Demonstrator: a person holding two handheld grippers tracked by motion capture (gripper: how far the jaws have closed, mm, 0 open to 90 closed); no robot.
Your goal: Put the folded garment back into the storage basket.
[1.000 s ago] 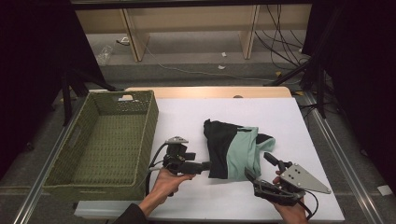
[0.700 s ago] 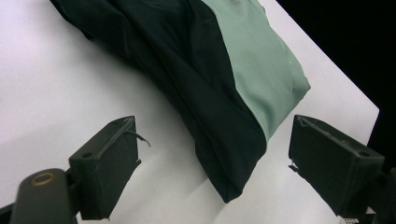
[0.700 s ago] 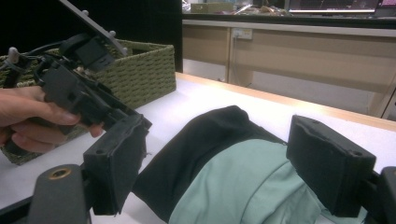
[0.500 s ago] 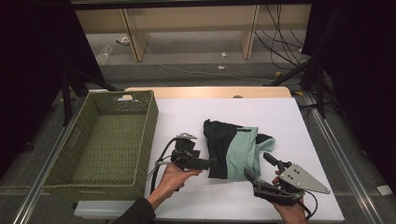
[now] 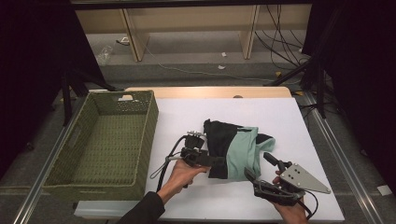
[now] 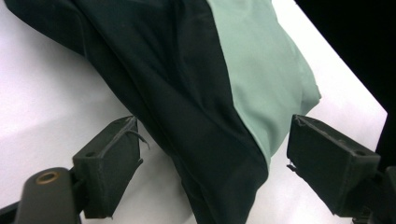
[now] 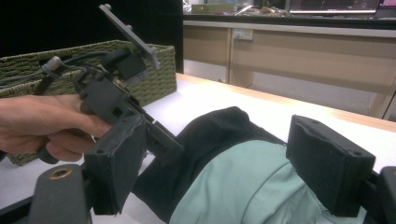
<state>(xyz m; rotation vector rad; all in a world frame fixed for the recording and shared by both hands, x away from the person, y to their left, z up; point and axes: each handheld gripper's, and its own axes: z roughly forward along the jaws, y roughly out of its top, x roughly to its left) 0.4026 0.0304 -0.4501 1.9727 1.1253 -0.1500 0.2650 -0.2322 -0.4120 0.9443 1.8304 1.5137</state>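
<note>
On the white table (image 5: 289, 116), a folded garment (image 5: 233, 149) in black and mint green lies near the middle, a little toward the person's side, well apart from the empty green woven basket (image 5: 105, 140) that stands at the table's left edge. At the garment's left border sits the left hand-held gripper (image 5: 218, 162), held low by the person's left hand (image 5: 183, 172), with its cable looping back toward the basket. Its own camera shows both black jaws spread wide, one on each side of the garment's black corner (image 6: 219, 177); whether either pad touches the cloth cannot be told, and the cloth is not pinched. The right hand-held gripper (image 5: 258, 171), with its grey three-cornered plate (image 5: 303, 178) on top, is held by the right hand (image 5: 292, 211) at the garment's near right corner. Its jaws also stand wide apart, and its camera looks over the mint green panel (image 7: 243, 186) between them, with the left hand (image 7: 42, 123) and its gripper seen beyond, in front of the basket (image 7: 154, 88). The garment rests flat on the table, lifted by neither gripper.
</note>
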